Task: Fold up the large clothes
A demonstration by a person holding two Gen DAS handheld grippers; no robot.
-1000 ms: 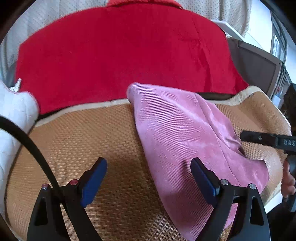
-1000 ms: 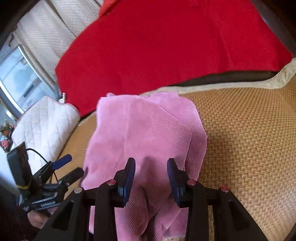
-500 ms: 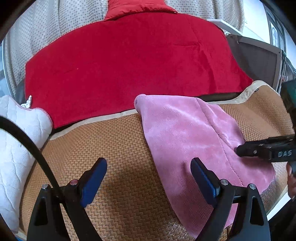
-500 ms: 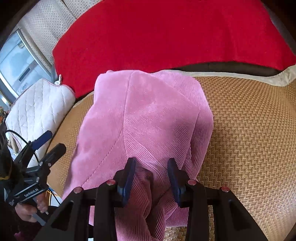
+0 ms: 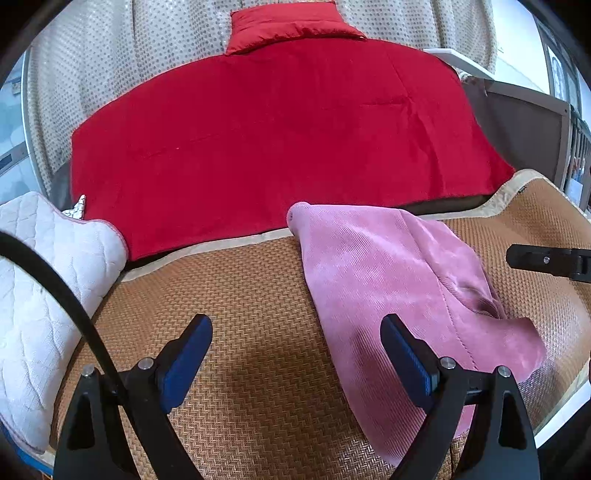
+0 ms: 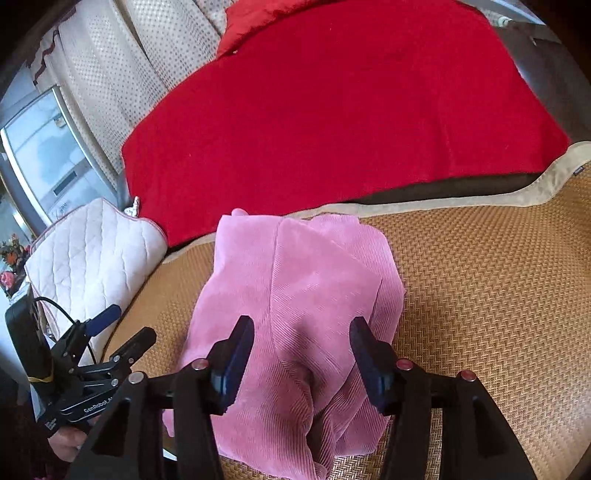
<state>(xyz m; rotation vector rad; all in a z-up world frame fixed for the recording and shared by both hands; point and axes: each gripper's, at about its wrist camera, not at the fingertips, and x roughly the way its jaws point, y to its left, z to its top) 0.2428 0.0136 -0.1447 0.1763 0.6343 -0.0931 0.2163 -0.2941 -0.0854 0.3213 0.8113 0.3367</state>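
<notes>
pink garment lies folded on the woven mat, long axis running away from me | my right gripper over its near end, jaws just opened, nothing pinched | my left gripper spread wide, garment to its right | right nearer

A woven tan mat with beige edging adjoins a red blanket, a red pillow at the dotted curtain, and a white quilted cushion at left.

Home bedroom: bed w/ woven mat, red blanket, quilted pillow, dotted curtains.
</notes>
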